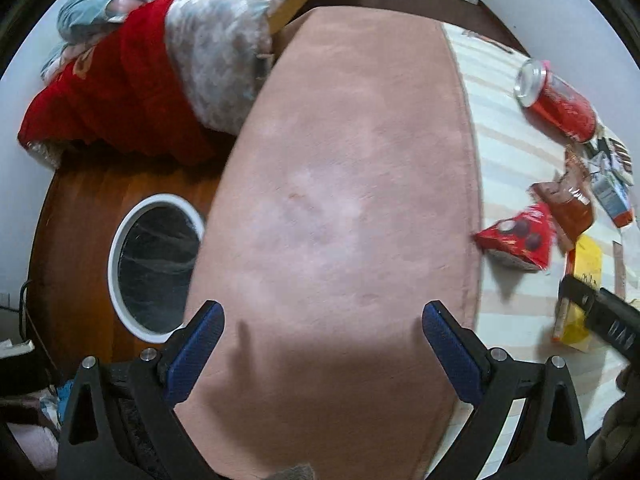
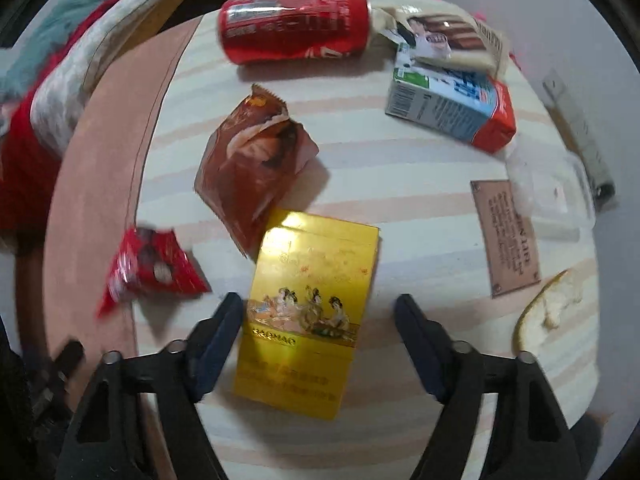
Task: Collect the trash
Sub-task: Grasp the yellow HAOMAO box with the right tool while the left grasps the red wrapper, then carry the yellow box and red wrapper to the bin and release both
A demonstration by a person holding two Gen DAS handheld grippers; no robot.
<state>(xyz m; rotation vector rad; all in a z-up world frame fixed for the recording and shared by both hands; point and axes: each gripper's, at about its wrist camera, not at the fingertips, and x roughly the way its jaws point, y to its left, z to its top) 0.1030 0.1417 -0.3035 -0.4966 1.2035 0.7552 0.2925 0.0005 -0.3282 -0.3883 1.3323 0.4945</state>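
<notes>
Trash lies on a striped cream mat (image 2: pixel 400 184). A yellow box (image 2: pixel 308 312) lies between the open fingers of my right gripper (image 2: pixel 320 320), which hovers over it. Around it lie a brown wrapper (image 2: pixel 252 168), a small red wrapper (image 2: pixel 152 268), a red soda can (image 2: pixel 296 26) on its side, a blue-and-red carton (image 2: pixel 452 108) and a cream wrapper (image 2: pixel 448 40). My left gripper (image 1: pixel 320 332) is open and empty above a pink rug (image 1: pixel 344 184). A white-rimmed bin (image 1: pixel 156 264) with a dark liner stands to its left. The can (image 1: pixel 560 100), the red wrapper (image 1: pixel 520 240) and the yellow box (image 1: pixel 580 300) show at right.
A bed with red and grey blankets (image 1: pixel 152 60) lies at the far left. A brown label (image 2: pixel 504 236), a clear plastic piece (image 2: pixel 552 188) and a peel (image 2: pixel 548 308) lie at the mat's right side. The floor by the bin is wooden (image 1: pixel 80 216).
</notes>
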